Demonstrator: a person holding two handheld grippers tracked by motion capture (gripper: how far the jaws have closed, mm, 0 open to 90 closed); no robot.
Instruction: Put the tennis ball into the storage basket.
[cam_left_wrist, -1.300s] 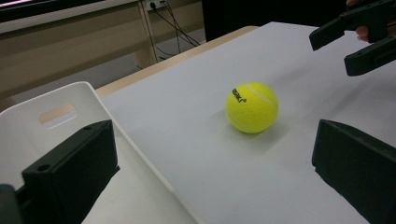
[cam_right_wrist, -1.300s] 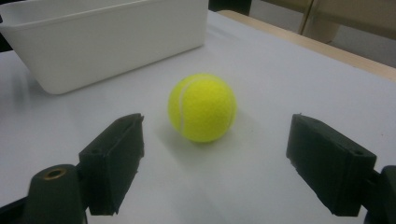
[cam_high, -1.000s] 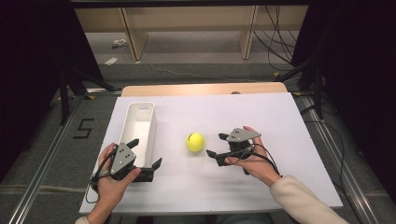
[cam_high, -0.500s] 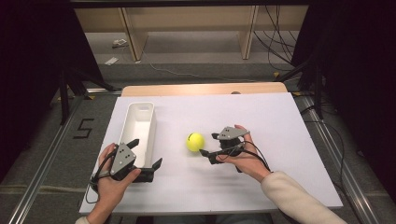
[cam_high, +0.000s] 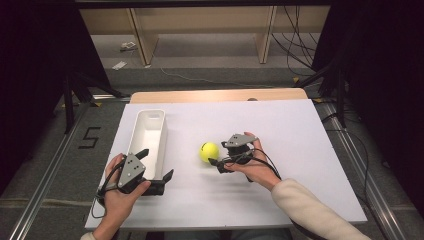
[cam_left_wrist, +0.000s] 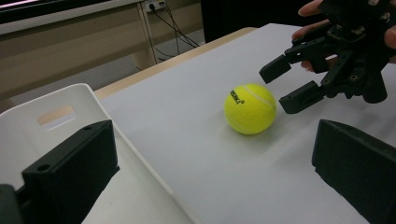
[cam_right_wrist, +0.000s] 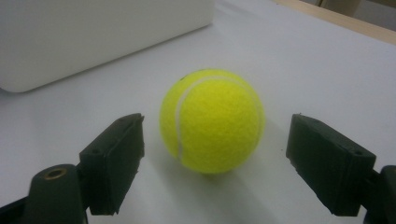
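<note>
Right gripper low on the white table, jaws spread either side of the yellow tennis ball just short of contact, likely lined up to clamp it; left gripper parked agape beside the white bin.

Left gripper jaws spread wide; right gripper jaws apart.

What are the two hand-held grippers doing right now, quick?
Left hand-held gripper: open, holding nothing, beside the white bin.
Right hand-held gripper: open, jaws either side of the tennis ball, not gripping it.
</note>
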